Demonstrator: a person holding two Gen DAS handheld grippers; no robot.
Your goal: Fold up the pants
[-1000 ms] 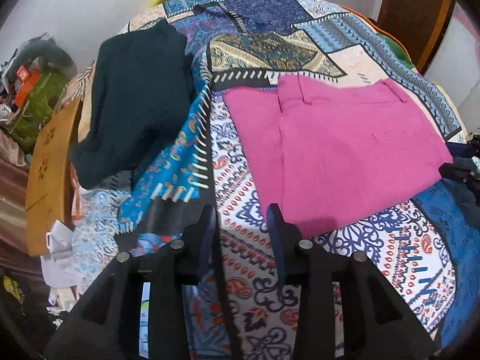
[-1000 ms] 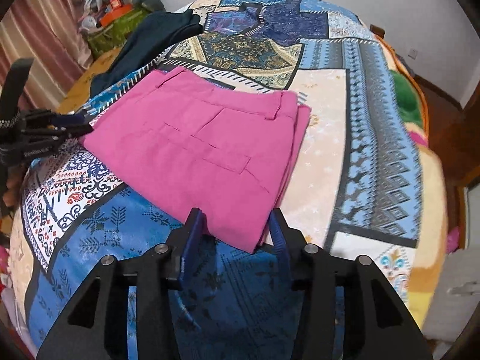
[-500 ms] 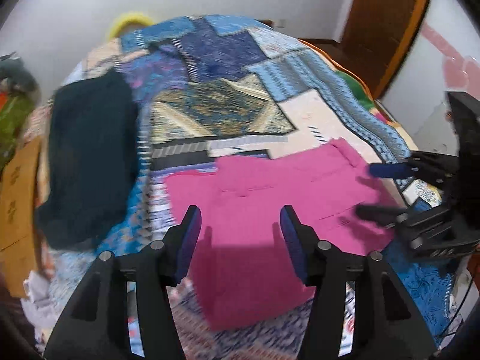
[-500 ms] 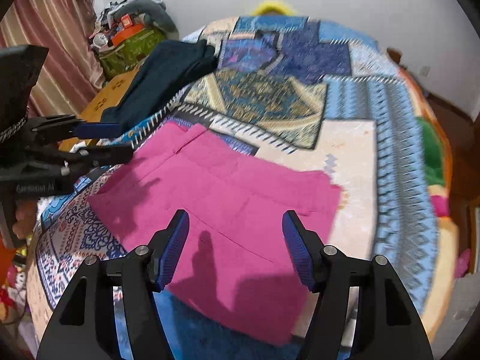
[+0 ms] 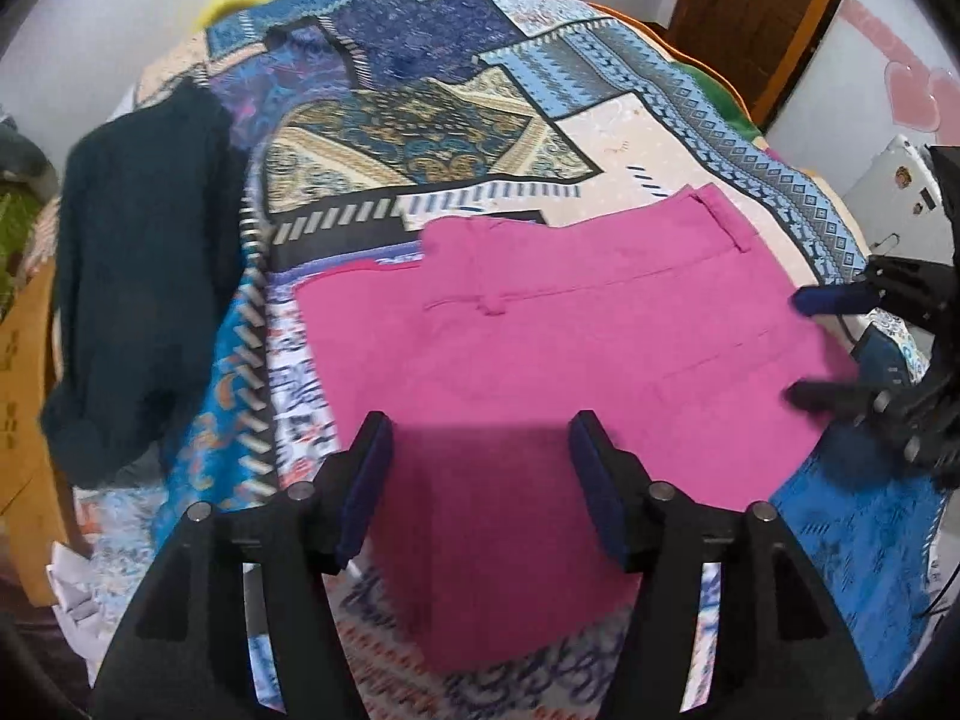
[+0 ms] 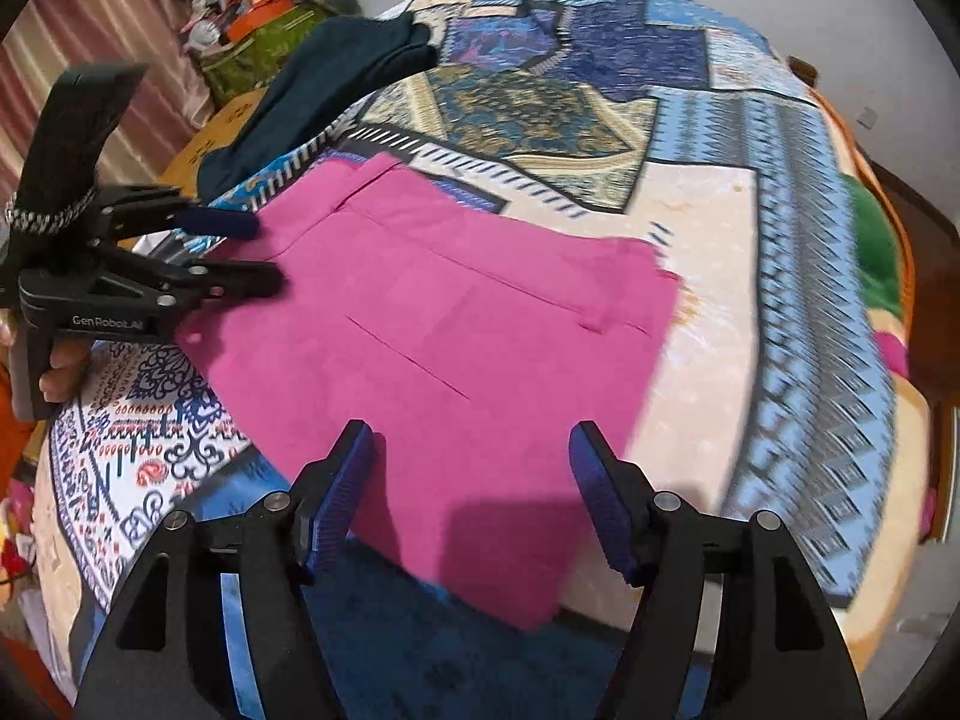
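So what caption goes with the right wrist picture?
Open right gripper over folded pink pants on a patchwork bed.

"GenRobot.AI" in pale letters on the left claw [image 6: 252,252] body

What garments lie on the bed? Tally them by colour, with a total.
Pink: 1, the folded pants
Dark teal: 1, a garment at the bedspread's edge
Total: 2

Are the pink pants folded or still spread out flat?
Folded. The pink pants lie as a compact rectangle on the bedspread, layered edges showing at the waistband corner. Both claws hang open above them, holding nothing.
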